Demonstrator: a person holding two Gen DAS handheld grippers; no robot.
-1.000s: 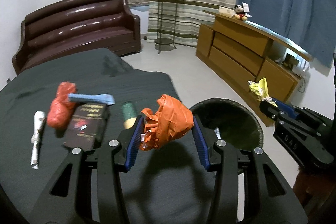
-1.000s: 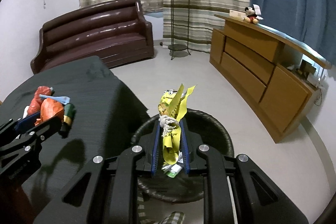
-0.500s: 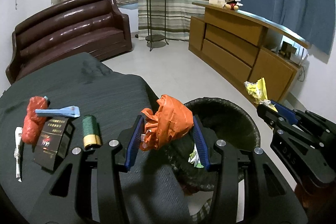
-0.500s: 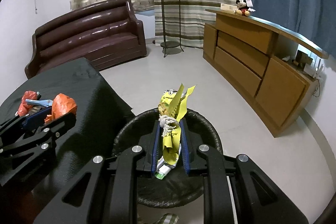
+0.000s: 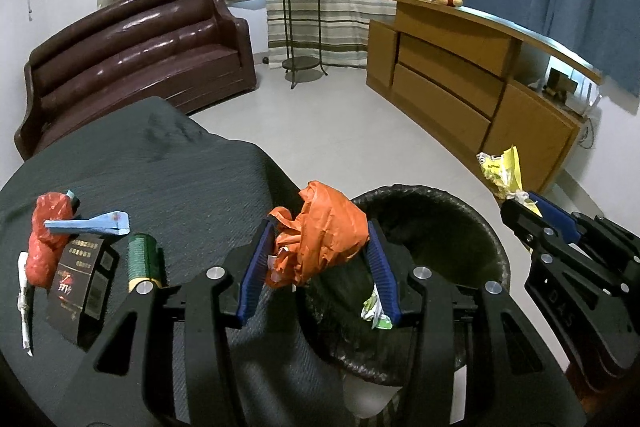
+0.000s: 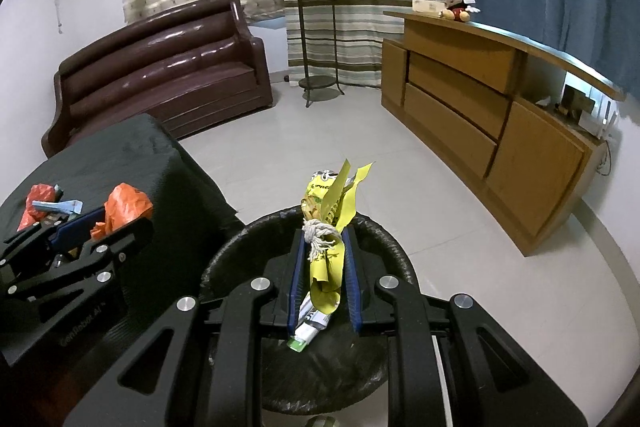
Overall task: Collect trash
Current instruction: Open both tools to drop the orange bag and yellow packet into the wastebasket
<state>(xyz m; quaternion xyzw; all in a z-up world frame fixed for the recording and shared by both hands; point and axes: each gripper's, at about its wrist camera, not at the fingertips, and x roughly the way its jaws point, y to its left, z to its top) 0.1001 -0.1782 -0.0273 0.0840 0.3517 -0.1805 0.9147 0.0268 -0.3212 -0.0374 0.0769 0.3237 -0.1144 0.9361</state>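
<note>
At the lower left of the left wrist view, more trash is seen on the dark table (image 5: 168, 163): a red bag (image 5: 48, 239), a blue strip (image 5: 90, 223), a dark box (image 5: 82, 287) and a green roll (image 5: 140, 261), apparently left for later trips. At centre, the left gripper (image 5: 316, 259) is pinched on a crumpled orange bag (image 5: 324, 235), held over the table edge beside the bin (image 5: 448, 203), presumably for dropping. At the right edge, and at the centre of the right wrist view, the right gripper (image 6: 322, 267) is pressed on a yellow wrapper (image 6: 330, 223) tied with white string, directly above the black-lined bin (image 6: 224, 259); paper scraps are already inside.
</note>
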